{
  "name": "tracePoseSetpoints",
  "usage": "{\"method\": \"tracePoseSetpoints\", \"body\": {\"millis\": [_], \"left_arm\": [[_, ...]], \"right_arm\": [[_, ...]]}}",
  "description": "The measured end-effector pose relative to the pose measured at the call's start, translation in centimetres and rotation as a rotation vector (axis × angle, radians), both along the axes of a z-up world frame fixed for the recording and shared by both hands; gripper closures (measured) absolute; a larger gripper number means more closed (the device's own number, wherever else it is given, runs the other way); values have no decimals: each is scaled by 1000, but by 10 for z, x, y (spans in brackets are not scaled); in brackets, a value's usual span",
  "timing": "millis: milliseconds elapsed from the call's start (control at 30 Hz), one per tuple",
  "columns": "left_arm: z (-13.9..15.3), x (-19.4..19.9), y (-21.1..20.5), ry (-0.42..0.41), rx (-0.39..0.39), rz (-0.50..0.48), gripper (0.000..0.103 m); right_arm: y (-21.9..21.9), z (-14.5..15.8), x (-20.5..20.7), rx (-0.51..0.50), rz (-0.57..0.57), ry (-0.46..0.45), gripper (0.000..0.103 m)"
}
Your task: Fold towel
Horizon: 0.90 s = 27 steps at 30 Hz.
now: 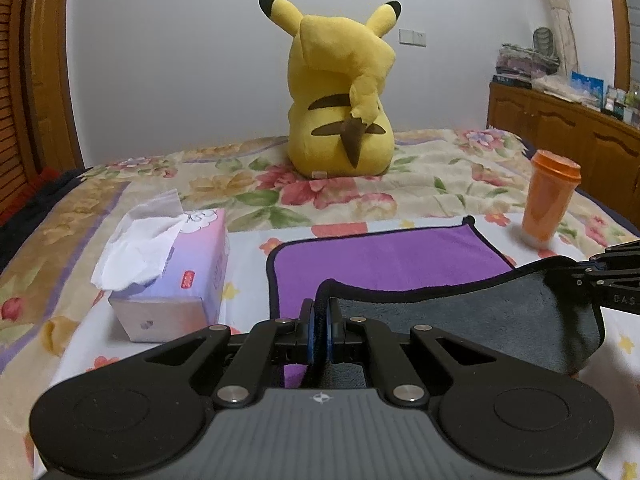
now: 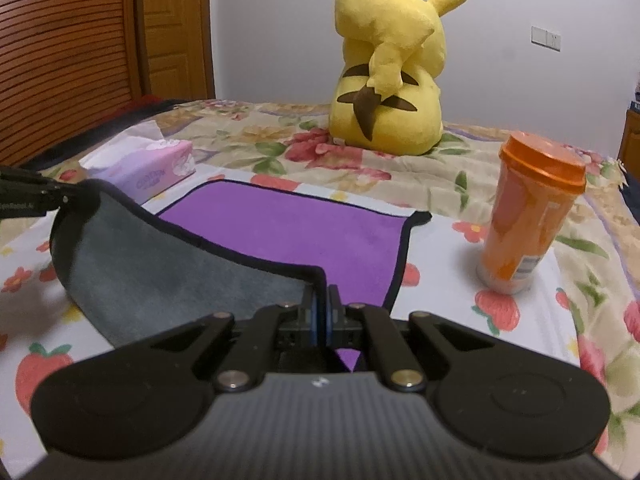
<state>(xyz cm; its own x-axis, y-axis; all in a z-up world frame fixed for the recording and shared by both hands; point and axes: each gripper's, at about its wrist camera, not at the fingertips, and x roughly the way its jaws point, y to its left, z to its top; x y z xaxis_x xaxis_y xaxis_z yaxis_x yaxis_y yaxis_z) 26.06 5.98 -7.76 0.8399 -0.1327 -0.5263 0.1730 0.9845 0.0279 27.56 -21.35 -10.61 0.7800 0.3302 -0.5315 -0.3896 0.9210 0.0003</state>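
A towel, purple on top [image 1: 380, 258] and grey underneath, with a black hem, lies on the flowered bed. Its near edge is lifted, so the grey underside [image 1: 480, 320] faces me and sags between the two grippers. My left gripper [image 1: 320, 320] is shut on the towel's near left corner. My right gripper [image 2: 323, 308] is shut on the near right corner; it also shows at the right edge of the left wrist view [image 1: 592, 276]. In the right wrist view the purple face [image 2: 300, 232] lies flat behind the raised grey flap [image 2: 168, 264].
A tissue box [image 1: 180, 276] stands left of the towel. An orange lidded cup [image 1: 548, 200] stands to its right, also seen in the right wrist view [image 2: 528, 216]. A yellow plush toy [image 1: 340, 96] sits behind. A wooden cabinet [image 1: 560, 120] lines the right wall.
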Motion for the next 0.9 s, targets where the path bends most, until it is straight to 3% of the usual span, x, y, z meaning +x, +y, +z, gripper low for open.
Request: {"method": "tracePoseSetpoints", "body": {"millis": [433,900], "left_arm": [[12,22,-4,-46,-26,17,95],[22,56,-10,-115,-3,45,95]], "right_arm": [[0,13,21,-3,-7,-54,98],[3,27,55,-24,3,-114,99]]}}
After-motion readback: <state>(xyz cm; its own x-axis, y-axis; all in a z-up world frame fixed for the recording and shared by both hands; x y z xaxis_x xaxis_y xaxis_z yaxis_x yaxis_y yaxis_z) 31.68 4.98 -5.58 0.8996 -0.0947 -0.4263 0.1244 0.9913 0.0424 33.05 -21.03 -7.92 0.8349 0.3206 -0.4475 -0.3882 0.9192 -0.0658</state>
